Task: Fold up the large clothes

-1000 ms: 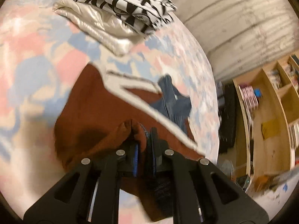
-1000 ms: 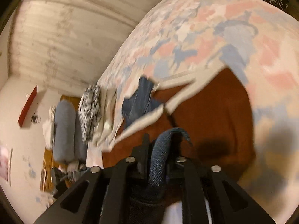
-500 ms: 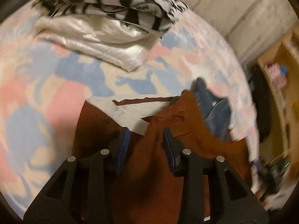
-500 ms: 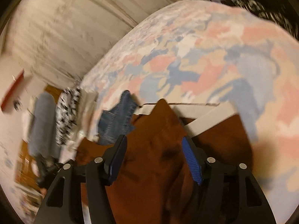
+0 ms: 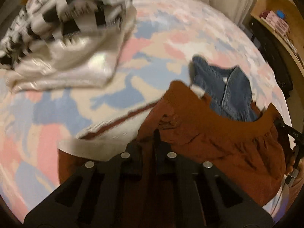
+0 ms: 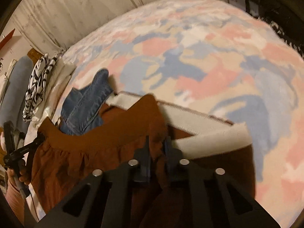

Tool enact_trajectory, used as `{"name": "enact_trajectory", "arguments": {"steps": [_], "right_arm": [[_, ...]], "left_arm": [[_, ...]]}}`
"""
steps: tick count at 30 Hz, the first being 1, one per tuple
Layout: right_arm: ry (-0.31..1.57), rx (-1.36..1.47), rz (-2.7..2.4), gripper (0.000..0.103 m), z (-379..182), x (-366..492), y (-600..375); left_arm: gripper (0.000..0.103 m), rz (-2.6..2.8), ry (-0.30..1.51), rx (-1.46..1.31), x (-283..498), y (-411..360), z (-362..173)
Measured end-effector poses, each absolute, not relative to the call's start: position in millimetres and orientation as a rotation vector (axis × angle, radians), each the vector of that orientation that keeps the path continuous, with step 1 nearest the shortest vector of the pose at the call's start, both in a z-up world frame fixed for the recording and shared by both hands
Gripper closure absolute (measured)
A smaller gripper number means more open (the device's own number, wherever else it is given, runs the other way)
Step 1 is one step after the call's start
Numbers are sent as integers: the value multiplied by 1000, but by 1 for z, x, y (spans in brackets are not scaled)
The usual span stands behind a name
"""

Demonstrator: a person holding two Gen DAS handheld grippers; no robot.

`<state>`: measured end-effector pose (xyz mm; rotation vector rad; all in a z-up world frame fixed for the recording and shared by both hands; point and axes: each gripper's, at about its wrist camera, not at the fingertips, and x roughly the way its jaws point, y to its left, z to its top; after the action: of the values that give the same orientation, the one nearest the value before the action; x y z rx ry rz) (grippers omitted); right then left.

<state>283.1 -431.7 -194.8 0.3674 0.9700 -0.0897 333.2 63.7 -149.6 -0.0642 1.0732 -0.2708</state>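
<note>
Both grippers have just closed on the rust-brown garment (image 5: 218,144), low in each frame on the pastel bedspread (image 5: 57,114): left gripper (image 5: 151,142) and right gripper (image 6: 157,148) each pinch its cloth near the ribbed hem.

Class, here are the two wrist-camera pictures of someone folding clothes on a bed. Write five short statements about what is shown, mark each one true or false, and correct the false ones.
1. Both grippers are closed on the rust-brown garment. True: the left gripper and the right gripper each pinch its fabric.
2. A blue denim piece lies at the brown garment's far edge. True.
3. The bedspread is plain white. False: it is patterned in pink, blue and cream.
4. The black-and-white patterned garment lies under a white one. False: it lies on top of it.
5. The brown garment has a cream band. True.
</note>
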Motion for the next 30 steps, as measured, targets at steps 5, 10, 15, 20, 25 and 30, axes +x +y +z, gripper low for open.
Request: {"name": "enact_trajectory", "arguments": {"steps": [5, 10, 15, 20, 25, 30], "right_arm": [[794, 331, -60, 98, -155, 290, -436], [786, 247, -46, 99, -163, 325, -439], [955, 269, -68, 98, -220, 347, -447], [964, 317, -46, 78, -212, 338, -456], [879, 361, -31, 53, -167, 293, -468], [879, 330, -31, 53, -148, 233, -466]], "left_arm": [[101, -232, 919, -75, 328, 66, -126], [100, -224, 957, -76, 346, 70, -147], [96, -270, 1005, -69, 354, 76, -175], [87, -273, 1026, -77, 356, 80, -172], [82, -269, 1021, -85, 332, 95, -146], [82, -260, 1023, -72, 288, 121, -134]]}}
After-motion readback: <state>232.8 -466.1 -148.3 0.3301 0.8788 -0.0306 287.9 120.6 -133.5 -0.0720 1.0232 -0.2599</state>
